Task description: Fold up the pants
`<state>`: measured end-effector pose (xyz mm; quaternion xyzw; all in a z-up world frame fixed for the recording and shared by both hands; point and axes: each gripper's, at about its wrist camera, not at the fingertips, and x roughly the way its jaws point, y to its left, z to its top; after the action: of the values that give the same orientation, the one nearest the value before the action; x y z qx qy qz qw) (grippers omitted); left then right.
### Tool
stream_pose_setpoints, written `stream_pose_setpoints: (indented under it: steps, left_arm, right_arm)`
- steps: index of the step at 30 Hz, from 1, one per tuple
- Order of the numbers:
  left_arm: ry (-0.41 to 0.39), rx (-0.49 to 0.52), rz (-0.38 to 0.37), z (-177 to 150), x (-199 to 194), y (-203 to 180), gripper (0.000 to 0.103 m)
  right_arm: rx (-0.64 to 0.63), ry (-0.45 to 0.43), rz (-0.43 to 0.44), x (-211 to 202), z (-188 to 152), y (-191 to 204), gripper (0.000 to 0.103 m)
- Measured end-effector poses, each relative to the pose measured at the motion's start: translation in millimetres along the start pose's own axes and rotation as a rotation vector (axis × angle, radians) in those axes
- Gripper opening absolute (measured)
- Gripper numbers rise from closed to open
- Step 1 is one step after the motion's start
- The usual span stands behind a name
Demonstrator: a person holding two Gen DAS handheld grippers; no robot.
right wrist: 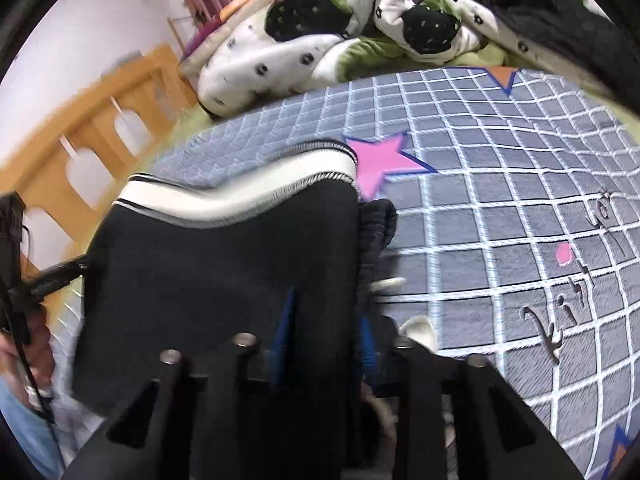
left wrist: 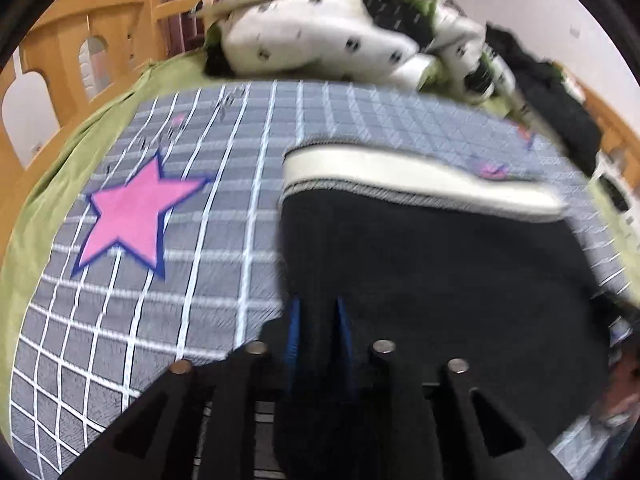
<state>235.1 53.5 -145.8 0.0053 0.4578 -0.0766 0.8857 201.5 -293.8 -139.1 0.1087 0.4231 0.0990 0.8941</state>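
Two grippers, both clamped on the black pants (left wrist: 420,280) over the bed.

I see my left gripper (left wrist: 318,312) pinching the near left edge of the dark fabric between its blue-lined fingers, and my right gripper (right wrist: 326,312) clenched on the near right edge. The pants hang stretched between them above the grey grid bedspread (left wrist: 224,208), white waistband (right wrist: 240,196) towards the far side, beside a pink star (right wrist: 380,160). A rumpled spotted duvet (left wrist: 320,36) lies at the bedspread's far edge.
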Motion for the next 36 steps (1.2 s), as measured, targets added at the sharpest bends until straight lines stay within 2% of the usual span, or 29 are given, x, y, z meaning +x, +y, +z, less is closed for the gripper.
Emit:
stream_pose_setpoints:
  steps: [2, 4, 5, 6, 8, 11, 13, 14, 15, 16, 17, 20, 23, 25, 27, 30, 31, 33, 36]
  left_arm:
    - [-0.028, -0.002, 0.012, -2.2, -8.6, 7.0, 0.032]
    - [-0.084, -0.017, 0.014, 4.8, -26.1, 12.2, 0.037]
    - [-0.116, -0.021, -0.007, 11.6, -33.1, 12.5, 0.049]
    - [-0.136, -0.018, -0.026, 18.2, -36.7, 9.5, 0.056]
    - [-0.189, 0.007, -0.087, 37.2, -41.1, -0.6, 0.056]
    - [-0.232, 0.056, -0.092, 58.2, -26.4, -24.9, 0.056]
    - [-0.197, 0.079, -0.056, 64.2, 4.2, -35.3, 0.056]
    - [-0.138, 0.073, -0.013, 63.6, 29.3, -35.7, 0.055]
    - [-0.096, 0.065, 0.010, 60.7, 42.4, -36.1, 0.056]
    - [-0.066, 0.053, 0.001, 56.2, 56.5, -33.1, 0.057]
    - [-0.087, 0.032, -0.030, 53.2, 57.0, -28.1, 0.057]
    - [-0.103, -0.017, -0.080, 53.8, 54.7, -16.6, 0.056]
    - [-0.100, -0.011, -0.066, 52.7, 56.1, -17.8, 0.057]
    - [-0.086, -0.001, -0.042, 49.1, 49.8, -21.1, 0.055]
    - [-0.076, 0.003, -0.039, 41.2, 35.6, -21.0, 0.049]
    - [-0.078, 0.013, -0.112, 16.7, 0.3, -11.6, 0.049]
    - [-0.096, 0.000, -0.122, 5.0, -12.2, -6.4, 0.049]
    - [-0.117, -0.028, -0.129, -15.0, -29.2, 2.6, 0.049]
    - [-0.122, -0.070, -0.135, -45.1, -45.9, 15.1, 0.049]
  right_arm:
    - [-0.007, 0.026, 0.018, -5.3, 4.3, -4.1, 0.042]
    - [-0.067, 0.006, -0.057, -25.6, 16.0, -0.2, 0.045]
    - [-0.077, -0.025, -0.077, -33.8, 19.3, 0.9, 0.044]
    - [-0.103, -0.077, -0.086, -46.9, 27.0, 7.0, 0.044]
    - [-0.136, -0.126, -0.062, -53.6, 40.8, 19.4, 0.044]
    - [-0.185, -0.137, -0.031, -36.5, 62.3, 47.2, 0.044]
    - [-0.257, -0.119, -0.060, -6.0, 67.9, 58.5, 0.044]
    - [-0.277, -0.083, -0.096, 13.1, 64.8, 59.8, 0.042]
    - [-0.270, 0.002, -0.153, 42.8, 60.1, 52.5, 0.037]
    - [-0.271, 0.015, -0.194, 55.4, 55.3, 48.0, 0.036]
    - [-0.280, -0.046, -0.191, 52.2, 48.1, 43.7, 0.036]
    - [-0.265, -0.044, -0.176, 45.5, 48.5, 42.5, 0.037]
    - [-0.279, -0.055, -0.187, 42.6, 45.5, 44.8, 0.037]
    - [-0.265, -0.051, -0.174, 43.7, 46.1, 42.1, 0.037]
    - [-0.255, -0.035, -0.160, 48.2, 51.6, 40.1, 0.037]
    - [-0.169, -0.008, -0.118, 22.5, 50.5, 27.1, 0.040]
    - [-0.118, -0.009, -0.087, 9.9, 45.5, 17.8, 0.044]
    - [-0.037, -0.012, -0.018, -7.5, 29.3, -0.6, 0.044]
    - [0.003, -0.005, -0.020, -6.9, 12.7, -10.5, 0.039]
